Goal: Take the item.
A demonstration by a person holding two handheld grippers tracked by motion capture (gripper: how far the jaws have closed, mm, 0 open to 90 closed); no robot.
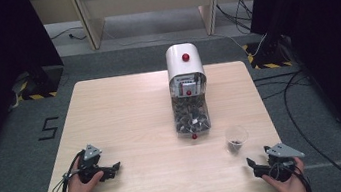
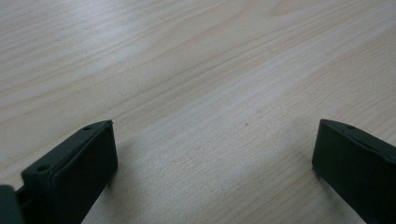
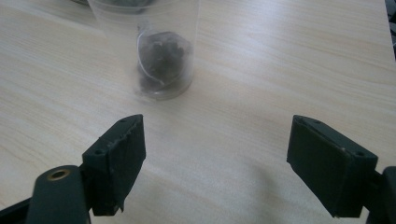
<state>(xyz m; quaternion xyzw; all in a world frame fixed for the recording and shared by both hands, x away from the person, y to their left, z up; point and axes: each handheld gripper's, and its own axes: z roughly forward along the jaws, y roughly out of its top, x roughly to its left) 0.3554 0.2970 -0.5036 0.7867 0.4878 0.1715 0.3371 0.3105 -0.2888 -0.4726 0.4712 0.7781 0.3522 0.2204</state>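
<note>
A clear plastic cup (image 1: 236,139) stands upright near the right front of the wooden table (image 1: 125,112), just forward and to the right of a white dispenser (image 1: 188,88) whose clear lower bin is full of small dark pieces. The cup holds a little heap of the same dark stuff at its bottom (image 3: 161,60).

The right gripper (image 1: 258,166) lies low at the table's near right edge, near the cup but apart from it — its jaws stand wide with nothing between them, and in the right gripper view (image 3: 215,158) the cup sits ahead, slightly left of the gap. The left gripper (image 1: 113,169) rests at the near left, well away from the cup, jaws likewise spread over bare wood (image 2: 215,154).

Judging by this, the cup has been set down with its portion and the right gripper stands free of it. If the cup is to be handled again, the right gripper would need to move forward, centre the cup between its jaws and close gently, since thin plastic would buckle or tip easily.
</note>
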